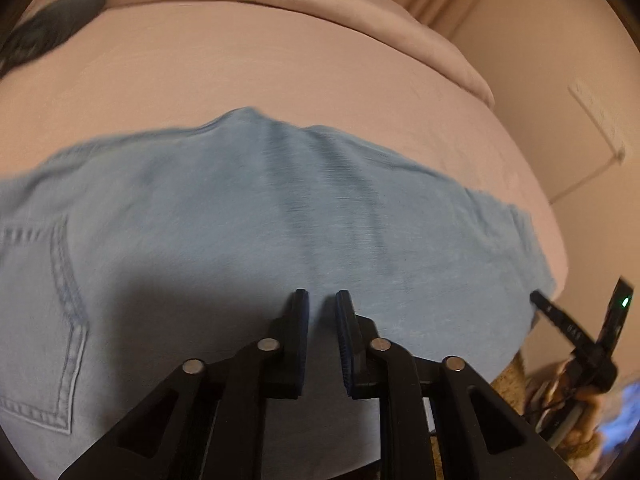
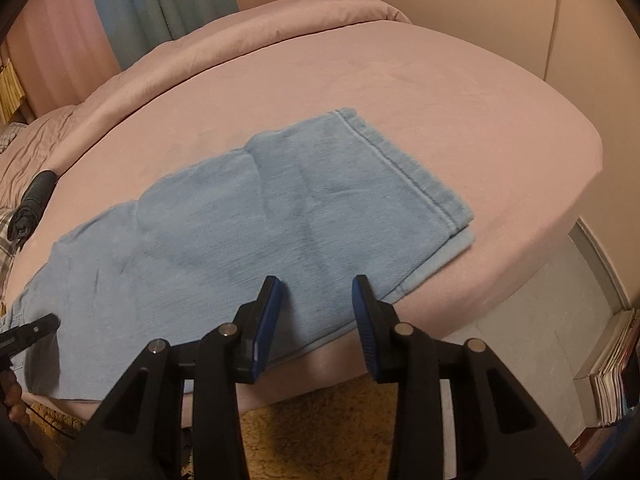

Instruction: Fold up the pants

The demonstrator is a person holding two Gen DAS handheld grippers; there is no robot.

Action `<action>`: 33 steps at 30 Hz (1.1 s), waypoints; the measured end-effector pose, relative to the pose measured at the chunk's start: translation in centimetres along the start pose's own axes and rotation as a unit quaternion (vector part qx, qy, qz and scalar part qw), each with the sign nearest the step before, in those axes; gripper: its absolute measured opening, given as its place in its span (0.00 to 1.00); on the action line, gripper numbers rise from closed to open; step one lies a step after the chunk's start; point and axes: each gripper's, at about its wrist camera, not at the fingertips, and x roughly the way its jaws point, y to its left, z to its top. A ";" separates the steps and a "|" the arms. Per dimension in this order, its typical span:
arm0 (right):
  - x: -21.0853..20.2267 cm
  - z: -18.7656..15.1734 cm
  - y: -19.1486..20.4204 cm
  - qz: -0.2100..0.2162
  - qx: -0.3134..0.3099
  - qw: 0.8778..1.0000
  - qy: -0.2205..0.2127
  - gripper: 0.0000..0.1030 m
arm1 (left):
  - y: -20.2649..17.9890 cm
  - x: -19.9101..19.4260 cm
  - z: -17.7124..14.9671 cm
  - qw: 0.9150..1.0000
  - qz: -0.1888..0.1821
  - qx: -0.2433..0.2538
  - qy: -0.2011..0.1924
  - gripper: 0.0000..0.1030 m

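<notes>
Light blue jeans lie flat on the pink bed, folded lengthwise, with the stitched hem toward the right. In the left wrist view the jeans fill the middle, and a back pocket shows at the left. My left gripper hovers over the cloth, its jaws nearly together, with nothing seen between them. My right gripper stands open above the jeans' near edge, with no cloth pinched. Each gripper shows at the rim of the other's view, the right gripper and the left gripper.
A rolled pink comforter lies along the far side of the bed. A dark object rests at the far left. A yellow rug covers the floor below the bed's near edge. Stacked books stand by the wall at right.
</notes>
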 end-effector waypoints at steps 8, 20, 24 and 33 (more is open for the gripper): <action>0.2 -0.1 0.9 -0.012 -0.004 1.000 -0.002 0.34 | 1.0 -1.3 -1.7 1.000 0.005 -0.002 -0.002 0.06; 0.3 -0.5 1.6 -0.028 -0.010 1.000 -0.006 0.35 | 0.4 -1.7 -3.1 1.000 0.027 0.015 -0.005 0.06; 0.3 -0.6 1.5 -0.026 -0.010 1.000 -0.006 0.34 | 0.3 -1.7 -3.3 0.999 0.030 0.014 -0.004 0.06; 0.2 -0.8 0.8 -0.011 -0.005 1.000 -0.011 0.34 | 0.1 -2.0 -4.0 0.999 0.047 0.011 -0.007 0.06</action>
